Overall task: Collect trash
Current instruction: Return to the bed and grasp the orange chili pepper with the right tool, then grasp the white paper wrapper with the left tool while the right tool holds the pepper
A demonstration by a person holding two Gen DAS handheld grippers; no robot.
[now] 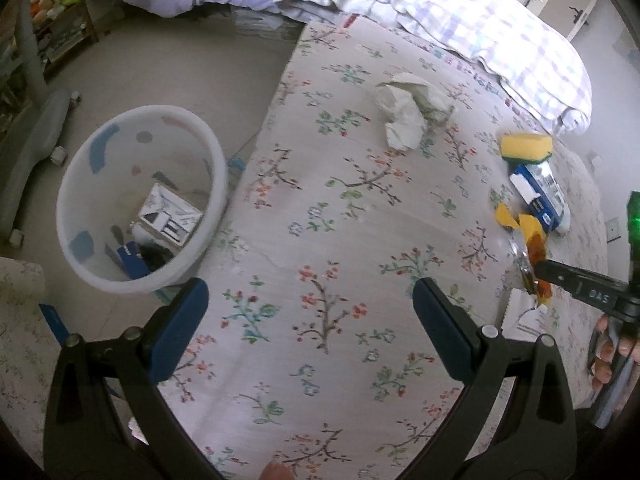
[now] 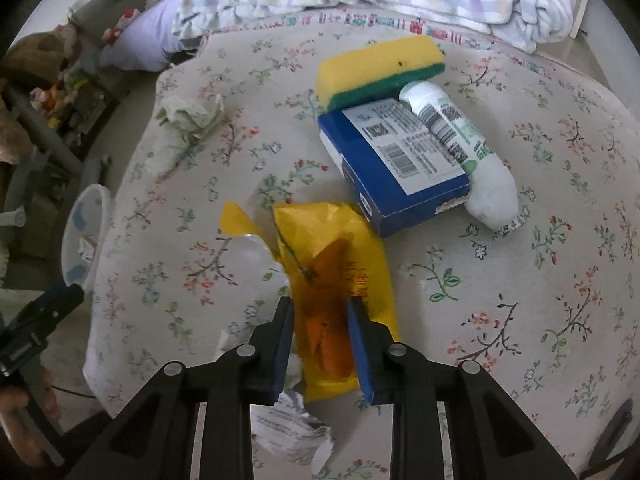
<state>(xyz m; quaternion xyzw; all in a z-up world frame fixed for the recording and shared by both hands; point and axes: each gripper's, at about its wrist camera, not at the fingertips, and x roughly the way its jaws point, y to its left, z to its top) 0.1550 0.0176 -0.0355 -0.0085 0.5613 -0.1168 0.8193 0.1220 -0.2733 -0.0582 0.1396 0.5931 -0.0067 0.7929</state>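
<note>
Right wrist, claw (image 2: 320,344) pinching wrapper (image 2: 336,264) (mid-bed)

Left claw (image 1: 310,322) gapes wide; right claw (image 2: 320,344) is nearly closed.

Left wrist cam is looking down over the bed (image 1: 320,208) from its near-left edge, bin (image 1: 140,200) beside it. Right wrist cam is sitting close above the yellow wrapper (image 2: 340,264). Both are sharing the sponge (image 1: 526,146), wrapper, crumpled tissue (image 2: 188,128).
</note>
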